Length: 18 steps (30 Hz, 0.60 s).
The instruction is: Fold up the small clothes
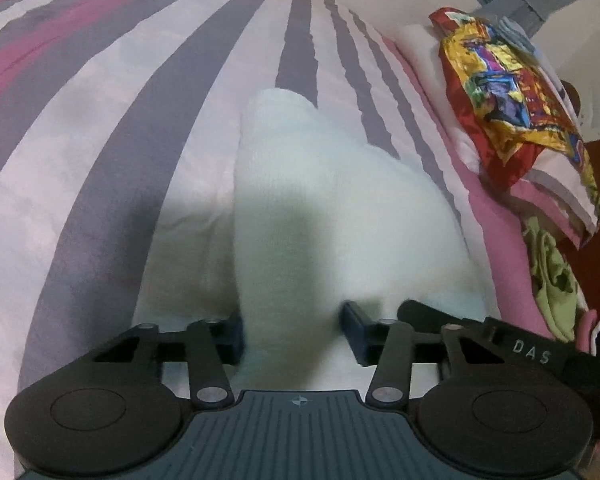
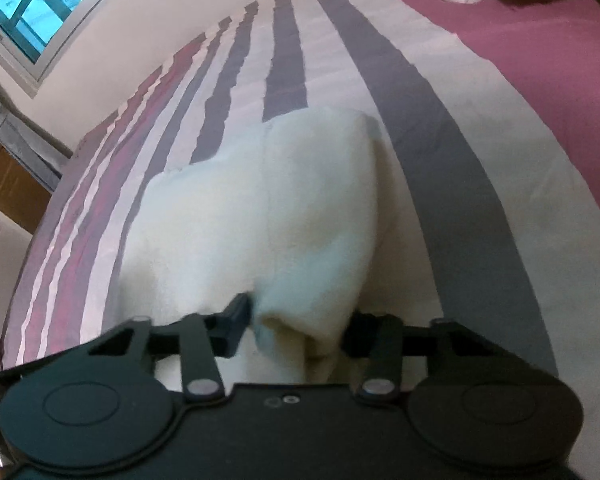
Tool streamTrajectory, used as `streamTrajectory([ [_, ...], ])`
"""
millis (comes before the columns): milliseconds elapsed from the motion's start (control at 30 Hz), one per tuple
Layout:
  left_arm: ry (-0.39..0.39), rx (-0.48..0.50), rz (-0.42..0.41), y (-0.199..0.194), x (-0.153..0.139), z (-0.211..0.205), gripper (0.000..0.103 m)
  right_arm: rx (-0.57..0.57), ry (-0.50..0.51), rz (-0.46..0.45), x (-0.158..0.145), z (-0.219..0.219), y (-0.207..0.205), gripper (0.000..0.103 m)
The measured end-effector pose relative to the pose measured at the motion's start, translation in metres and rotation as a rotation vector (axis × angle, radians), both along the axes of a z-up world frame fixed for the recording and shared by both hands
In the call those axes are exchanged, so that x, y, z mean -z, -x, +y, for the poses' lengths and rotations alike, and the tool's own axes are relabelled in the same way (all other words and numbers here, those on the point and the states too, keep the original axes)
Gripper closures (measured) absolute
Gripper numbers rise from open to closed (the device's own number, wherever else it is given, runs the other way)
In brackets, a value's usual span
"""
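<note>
A fluffy white garment (image 1: 300,184) lies on the striped bedcover (image 1: 100,120), stretching away from both cameras. My left gripper (image 1: 294,334) is shut on its near edge; a thick fold fills the gap from pad to pad. In the right wrist view, the same white garment (image 2: 268,200) bunches between the fingers of my right gripper (image 2: 296,322), which is shut on that fold. Part of the right gripper's black body (image 1: 532,346) shows at the left view's right edge, close beside the left gripper.
A pile of other clothes sits on the bed's pink side: a red and yellow patterned cloth (image 1: 508,100), a green piece (image 1: 552,272) and pink fabric. A window (image 2: 24,4) and wall border the bed at the far left of the right view.
</note>
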State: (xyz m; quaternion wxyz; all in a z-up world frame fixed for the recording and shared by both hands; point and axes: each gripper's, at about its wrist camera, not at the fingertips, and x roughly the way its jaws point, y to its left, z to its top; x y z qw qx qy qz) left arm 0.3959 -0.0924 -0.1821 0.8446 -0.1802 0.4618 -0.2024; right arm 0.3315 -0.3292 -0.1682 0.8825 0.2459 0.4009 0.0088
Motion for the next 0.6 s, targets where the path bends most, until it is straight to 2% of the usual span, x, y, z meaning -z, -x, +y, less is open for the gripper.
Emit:
streamTrajectory([
  [100,-0.018,0.004,-0.026,0.004,-0.004,-0.004,0.067,0.002,0.021,-0.018,-0.004,0.005,0.003,0.068],
  [200,-0.017,0.003,-0.044,0.006,-0.011,-0.003,0.071,0.005,0.054,-0.038,-0.007,0.011,0.006,0.07],
  [600,0.057,-0.007,-0.139,0.017,-0.061,0.021,0.073,-0.075,0.122,-0.191,-0.062,0.046,0.018,0.072],
])
